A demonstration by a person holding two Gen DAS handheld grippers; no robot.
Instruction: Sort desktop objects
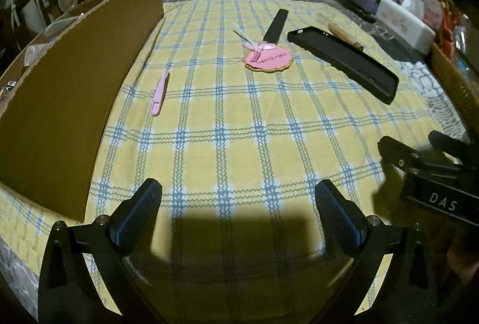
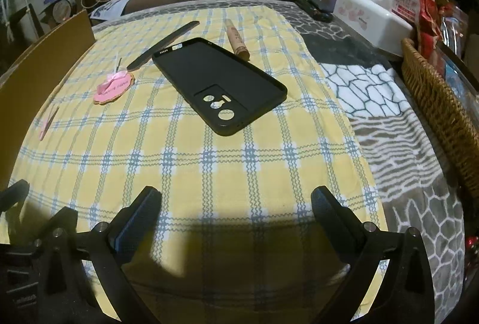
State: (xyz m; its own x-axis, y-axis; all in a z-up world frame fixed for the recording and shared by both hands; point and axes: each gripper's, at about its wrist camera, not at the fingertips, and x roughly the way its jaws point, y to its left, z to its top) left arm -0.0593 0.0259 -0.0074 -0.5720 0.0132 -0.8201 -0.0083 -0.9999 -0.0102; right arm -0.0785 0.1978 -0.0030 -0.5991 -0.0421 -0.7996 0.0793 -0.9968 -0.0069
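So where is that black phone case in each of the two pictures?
Left wrist view: the black phone case lies upper right of centre on the checked cloth, seen almost edge-on.
Right wrist view: the black phone case lies near the centre, open side up, camera cutouts at its near end.
Shared landmark: the pink round tag with a bow sits to the case's left in both views.

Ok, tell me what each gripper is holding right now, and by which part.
Nothing is held. The left gripper and the right gripper are both open above the checked cloth, with only cloth between their fingers.
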